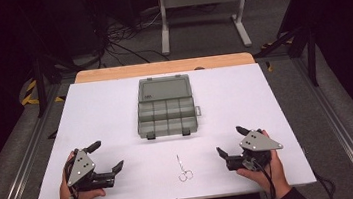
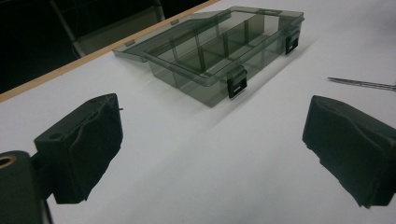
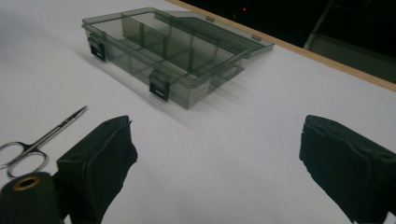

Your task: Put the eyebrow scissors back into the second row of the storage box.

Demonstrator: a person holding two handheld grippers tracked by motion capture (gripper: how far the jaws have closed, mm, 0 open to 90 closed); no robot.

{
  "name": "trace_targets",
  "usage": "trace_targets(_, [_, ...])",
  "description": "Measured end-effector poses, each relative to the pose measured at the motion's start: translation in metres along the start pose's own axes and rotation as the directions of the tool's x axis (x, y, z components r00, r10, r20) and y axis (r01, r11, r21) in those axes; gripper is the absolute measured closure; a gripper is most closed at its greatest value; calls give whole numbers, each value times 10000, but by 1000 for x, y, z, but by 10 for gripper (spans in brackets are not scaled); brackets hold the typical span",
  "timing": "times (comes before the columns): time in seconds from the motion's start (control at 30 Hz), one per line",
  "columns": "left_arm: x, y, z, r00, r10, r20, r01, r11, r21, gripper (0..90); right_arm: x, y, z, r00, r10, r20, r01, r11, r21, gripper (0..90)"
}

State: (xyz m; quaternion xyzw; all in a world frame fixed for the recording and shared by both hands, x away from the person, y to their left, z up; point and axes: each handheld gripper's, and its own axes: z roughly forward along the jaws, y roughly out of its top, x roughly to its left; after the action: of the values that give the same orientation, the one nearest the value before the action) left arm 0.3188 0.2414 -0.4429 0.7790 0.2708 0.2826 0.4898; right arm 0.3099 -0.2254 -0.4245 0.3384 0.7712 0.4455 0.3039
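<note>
A smoky clear compartment box [image 1: 166,106] lies open on the white table, its lid folded back toward the far edge; its compartments [image 2: 219,51] [image 3: 159,44] look empty. Small metal scissors [image 1: 184,169] lie near the front edge, tips pointing away; they lie at the left of the right gripper view [image 3: 37,142], and their tips reach in from the right edge of the left gripper view [image 2: 362,84]. My left gripper [image 1: 104,158] rests at the front left, open, nothing between its jaws. My right gripper [image 1: 231,142] rests at the front right, also open and holding nothing.
The white table top [image 1: 264,94] has a wooden strip [image 1: 163,67] along its far edge. Beyond it stand a white metal frame [image 1: 202,11] and loose cables on a dark floor. Metal rails run along both sides of the table.
</note>
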Motion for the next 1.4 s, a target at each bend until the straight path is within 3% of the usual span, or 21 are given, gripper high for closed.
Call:
trace_targets(0.23, [1, -3, -4, 9999, -104, -60, 104, 9999, 32, 60, 24, 11, 29, 9963, 193, -834, -135, 9975, 696, 130])
trace_targets(0.3, [1, -3, -5, 9999, -97, -97, 96, 10000, -22, 61, 34, 14, 40, 9941, -7, -1085, 103, 9961, 877, 133])
trace_targets(0.4, [-1, -3, -5, 9999, -97, -79, 97, 9999, 66, 62, 47, 17, 52, 9911, -272, -1305, 424, 9925, 1146, 138])
trace_targets(0.73, [-2, -4, -5, 9999, -78, -86, 79, 9999, 88, 64, 77, 21, 79, 9819, -58, -1892, 436, 9796, 1964, 229])
trace_targets(0.87, [-2, -4, -5, 10000, -47, -77, 48, 9999, 110, 64, 86, 23, 89, 9823, 58, -1875, 389, 9715, 2338, 322])
trace_targets(1.0, [-1, -5, -6, 9999, -110, -72, 111, 9999, 81, 64, 88, 22, 96, 9787, 442, -2007, 187, 9535, 3008, 452])
trace_targets(1.07, [-1, -5, -6, 9999, -131, -67, 131, 9999, 77, 65, 89, 21, 97, 9775, 589, -2025, 55, 9528, 3035, 468])
trace_targets(1.27, [-1, -4, -6, 9999, -155, 25, 154, 9998, 139, 66, 96, 27, 100, 9750, 375, -2189, 357, 9463, 3214, 763])
trace_targets(1.4, [-1, -4, -6, 9999, -157, 40, 156, 9997, 176, 63, 99, 28, 100, 9736, 434, -2241, 323, 9457, 3234, 836])
